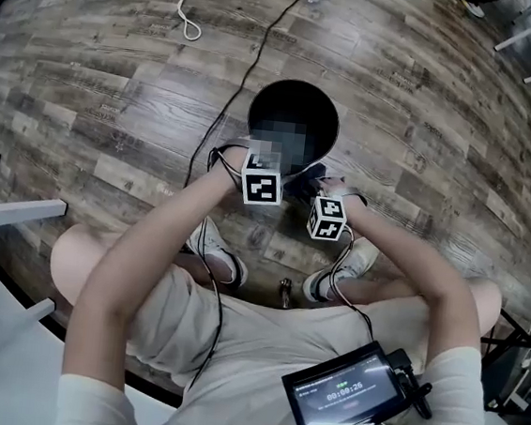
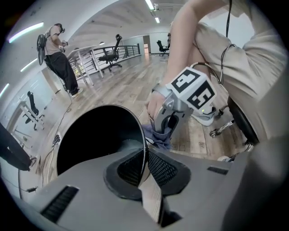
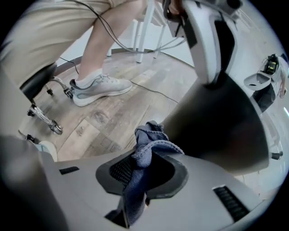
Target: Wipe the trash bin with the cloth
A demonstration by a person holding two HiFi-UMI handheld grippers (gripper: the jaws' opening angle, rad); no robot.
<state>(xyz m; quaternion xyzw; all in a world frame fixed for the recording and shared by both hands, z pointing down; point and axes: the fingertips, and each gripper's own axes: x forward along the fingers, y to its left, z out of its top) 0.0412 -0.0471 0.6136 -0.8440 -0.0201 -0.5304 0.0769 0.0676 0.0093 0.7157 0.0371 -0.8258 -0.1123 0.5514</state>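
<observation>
Standing on the floor (image 1: 428,101), the trash bin (image 1: 296,102) is being clamped at its rim by the left gripper's (image 2: 145,166) fingers (image 2: 163,169); the cloth (image 3: 151,142), its lower end hidden, is being pinched by the right gripper (image 3: 141,176) alongside.

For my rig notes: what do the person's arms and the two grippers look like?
The left gripper and right gripper are grey, with black meshed pads; each bears a white cube with black square markers. Thin black cables run along the arms. Sleeves: short, pale.
</observation>
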